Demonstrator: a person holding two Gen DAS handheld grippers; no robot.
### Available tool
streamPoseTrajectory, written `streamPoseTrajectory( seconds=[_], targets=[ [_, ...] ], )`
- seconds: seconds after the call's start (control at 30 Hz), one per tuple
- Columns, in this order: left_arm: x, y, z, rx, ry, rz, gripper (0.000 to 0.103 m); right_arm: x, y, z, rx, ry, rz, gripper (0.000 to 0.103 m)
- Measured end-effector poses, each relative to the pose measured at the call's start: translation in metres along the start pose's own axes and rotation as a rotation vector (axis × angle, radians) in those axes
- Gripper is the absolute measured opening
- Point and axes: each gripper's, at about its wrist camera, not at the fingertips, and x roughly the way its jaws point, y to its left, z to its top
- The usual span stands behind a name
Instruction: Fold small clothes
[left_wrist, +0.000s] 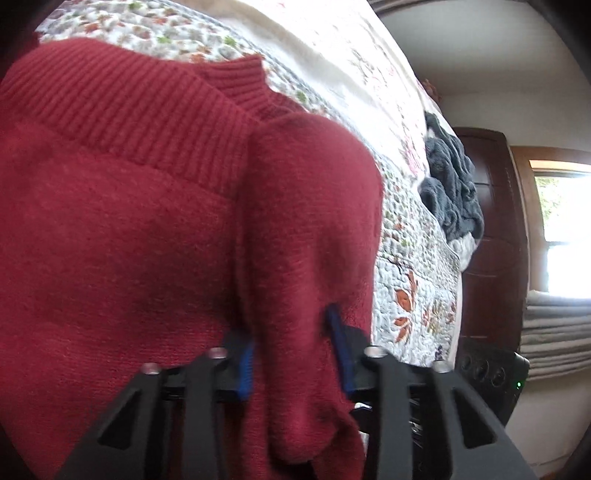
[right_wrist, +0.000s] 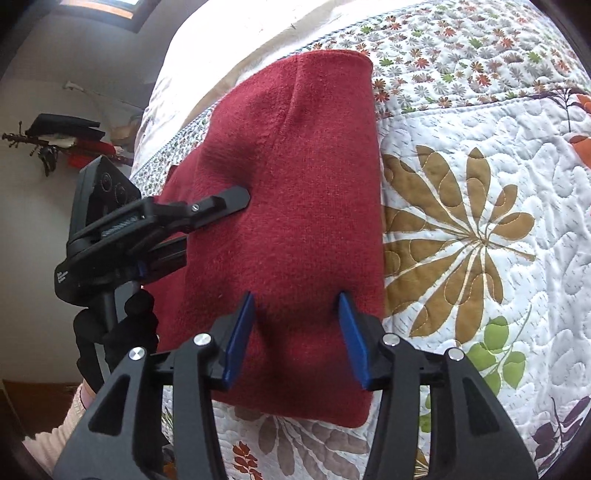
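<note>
We hold both grippers over a dark red knitted sweater lying folded on a white quilted bedspread printed with flowers and leaves. Our right gripper stands with its blue-padded jaws spread wide, the sweater's near part between and just under the pads; whether the pads touch the knit we cannot tell. To its left, our left gripper reaches in from the side, one black finger lying on the red fabric, with a gloved hand on its handle below.

Seen from the left wrist, the left gripper has its jaws parted around a raised fold of the sweater, blue pads on either side of the fold; whether they pinch it we cannot tell. Ahead of this tool the sweater's ribbed band runs across the view. Off to its right, a crumpled grey-blue fleecy cloth lies at the bedspread's edge, well apart from the sweater, beside a dark wooden bedpost.
</note>
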Motion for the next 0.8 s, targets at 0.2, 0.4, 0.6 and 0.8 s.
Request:
streamPoseTrajectory(
  seconds=[0.2,0.4,0.6,0.8],
  targets=[
    [-0.038,-0.015,-0.009,0.056,-0.139,-0.003,0.015,-0.017,0.003,-0.002,0.004,-0.045,0.072,0.047],
    [-0.083,-0.022,-0.008,0.147,-0.227,0.035,0.014,-0.034,0.000,-0.001,0.019,-0.077,0.128,0.047],
    [-0.134,-0.007,-0.003,0.198,-0.307,0.145,0.014,-0.024,0.007,-0.008,-0.003,-0.049,0.117,0.047],
    [-0.167,0.024,-0.006,0.196,-0.361,0.244,0.014,-0.005,0.022,-0.012,-0.020,-0.013,0.125,0.047]
  ],
)
